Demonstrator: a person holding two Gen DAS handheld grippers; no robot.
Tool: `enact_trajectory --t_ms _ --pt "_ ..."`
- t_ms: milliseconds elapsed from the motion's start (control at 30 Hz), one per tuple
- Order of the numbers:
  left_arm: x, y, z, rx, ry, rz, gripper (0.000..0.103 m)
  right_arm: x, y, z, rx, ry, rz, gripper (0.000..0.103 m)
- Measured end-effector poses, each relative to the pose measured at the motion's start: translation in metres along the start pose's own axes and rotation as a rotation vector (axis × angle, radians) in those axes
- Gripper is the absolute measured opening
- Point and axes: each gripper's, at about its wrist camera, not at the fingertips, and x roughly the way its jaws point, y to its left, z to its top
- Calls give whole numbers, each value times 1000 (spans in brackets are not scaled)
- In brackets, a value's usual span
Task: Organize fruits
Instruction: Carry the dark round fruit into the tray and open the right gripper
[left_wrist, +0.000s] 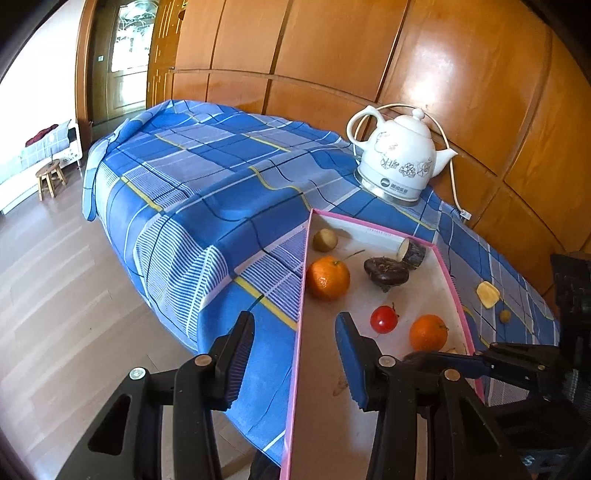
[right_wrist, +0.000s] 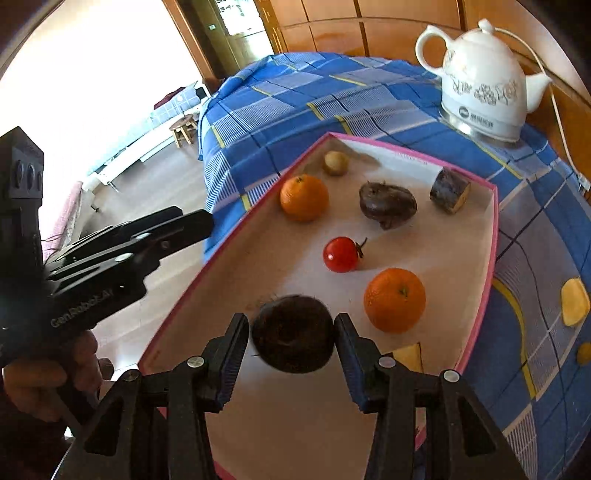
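Table under blue plaid cloth. White kettle stands at far edge. Pink-rimmed tray holds two oranges, tomato, dark root, cut piece, small potato. Right gripper pinches a dark round fruit over the tray's near end. Left gripper spread, holding nothing, straddling the tray's left rim.

White ceramic kettle with grey flower print stands upright on its metal base near the bench's far edge, against the wood-panelled wall. Its white cord runs down behind it. Blue plaid cloth covers the bench, overhanging the left edge. Small wooden stool on the floor, well apart.
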Motion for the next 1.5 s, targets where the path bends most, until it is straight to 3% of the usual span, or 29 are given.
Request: enact_trajectory --t_ms 100,200,267,300,367,467,567,767,1033,1500 --pt "2 0 -1 -5 4 -4 46 -4 -3 -3 2 -13 -7 57" --pt "3 -2 -1 1 4 -7 46 -16 -7 -7 19 -41 -23 58" --pt "2 -3 -1 2 2 -7 46 -26 -7 -12 24 -58 12 57" --pt "2 -2 0 1 1 -6 46 -29 -5 -13 25 -61 31 54" --pt "2 -2 0 -1 -1 -5 46 -32 0 -17 19 -50 85 34" --pt "1 -3 1 0 -5 -5 46 -23 10 -21 7 -3 173 26" --pt "-1 -3 2 3 -10 -4 46 -8 18 -23 3 44 214 26" --pt "-1 -4 0 11 -3 -6 46 -3 -2 -12 96 -26 88 25" --pt "-2 -10 -1 23 -3 -16 46 -31 -3 -20 53 -33 63 25" --pt "-13 -37 -4 113 -25 -37 46 -93 -30 -45 37 -95 -98 26"
